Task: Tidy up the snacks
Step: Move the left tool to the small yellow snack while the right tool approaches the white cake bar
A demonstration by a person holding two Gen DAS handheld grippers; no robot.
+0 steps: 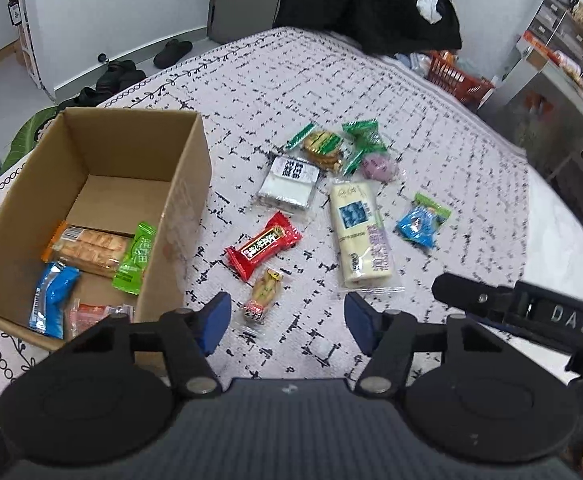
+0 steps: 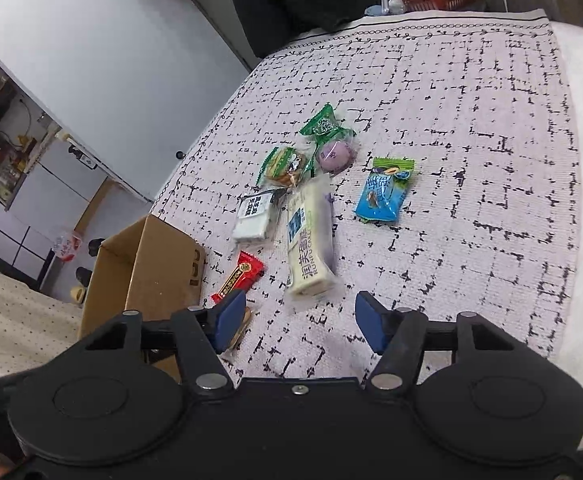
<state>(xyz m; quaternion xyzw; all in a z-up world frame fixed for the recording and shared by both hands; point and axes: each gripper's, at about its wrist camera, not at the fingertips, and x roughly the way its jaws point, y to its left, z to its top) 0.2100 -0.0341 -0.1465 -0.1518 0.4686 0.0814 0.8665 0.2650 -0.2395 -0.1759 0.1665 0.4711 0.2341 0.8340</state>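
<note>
A: Which snack is nearest?
B: The small tan snack packet (image 1: 262,296), lower centre, just ahead of the left gripper (image 1: 287,324), long axis along its wide-spread, empty fingers.
A: And the right gripper (image 2: 301,326)?
B: Also wide, empty.

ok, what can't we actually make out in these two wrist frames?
- Pink packet in the cardboard box: left wrist view, partly hidden by the box's front wall and the gripper body.
- Small sausage snack: right wrist view, mostly behind the right gripper finger.
- Box contents: right wrist view, hidden by its wall.
</note>
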